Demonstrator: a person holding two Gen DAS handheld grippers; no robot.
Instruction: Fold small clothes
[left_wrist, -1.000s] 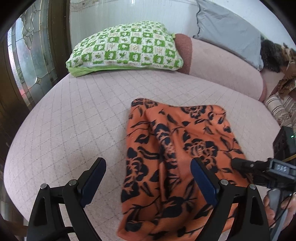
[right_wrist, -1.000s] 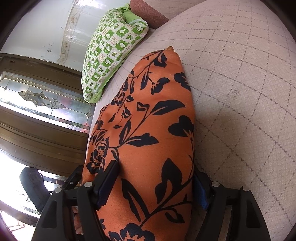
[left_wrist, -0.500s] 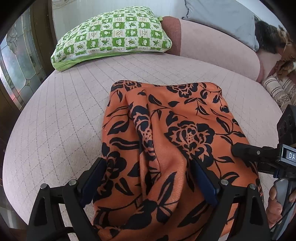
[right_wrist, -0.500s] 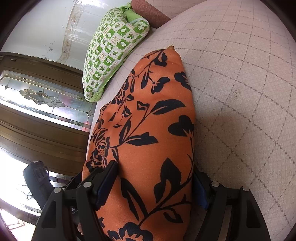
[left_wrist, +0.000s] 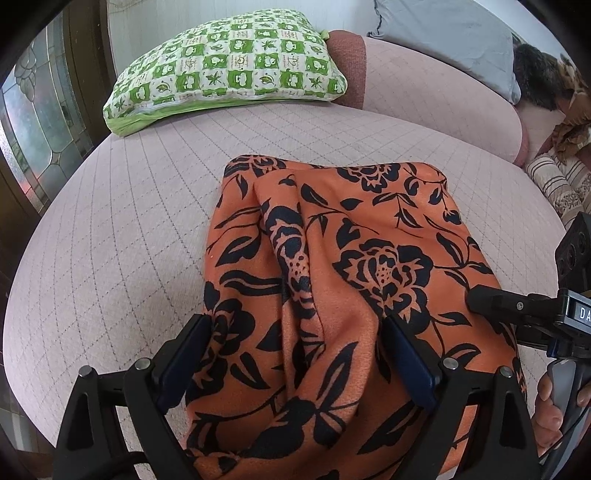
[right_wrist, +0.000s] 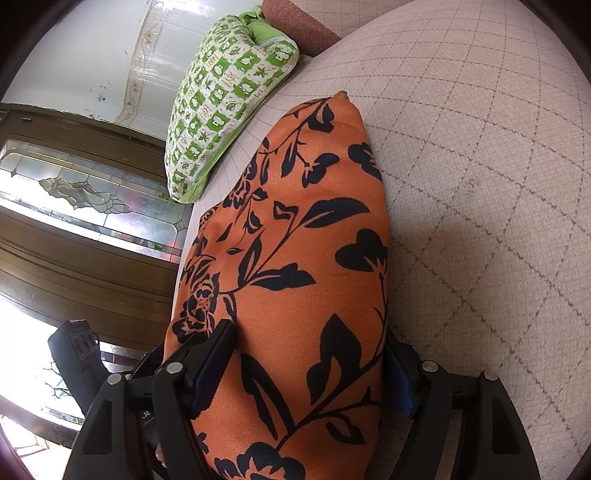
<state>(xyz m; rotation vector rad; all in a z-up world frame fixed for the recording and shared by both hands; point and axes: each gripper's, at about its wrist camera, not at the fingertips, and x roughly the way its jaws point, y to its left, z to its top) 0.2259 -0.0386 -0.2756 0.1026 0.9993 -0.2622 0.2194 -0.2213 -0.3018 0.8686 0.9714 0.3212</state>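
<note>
1. Left gripper (left_wrist: 295, 354): fingers spread wide, straddling a raised ridge of the orange floral garment (left_wrist: 332, 295); cloth lies between the pads, but no pinch is visible.
2. Right gripper (right_wrist: 310, 365): fingers likewise spread, with the garment's near edge bunched between them (whether the pads press the cloth cannot be told). In the left view it enters from the right, over the garment's right side.
3. Garment position: spread on the quilted pink sofa seat (left_wrist: 129, 221), directly ahead of and under both grippers; the green checked pillow (left_wrist: 229, 70) lies well beyond it.
4. Risk, uneven grip: if the left gripper closes on the thick central ridge, it would probably catch several layers, and the fold may come out skewed.
5. Risk, slippage: a loose hold on either side could let one corner drop, dragging the cloth off the near seat edge.
6. Change from one second ago: the left gripper has advanced over the garment, which previously lay ahead of and to the right of its fingers; the right gripper's view is almost unchanged.
</note>
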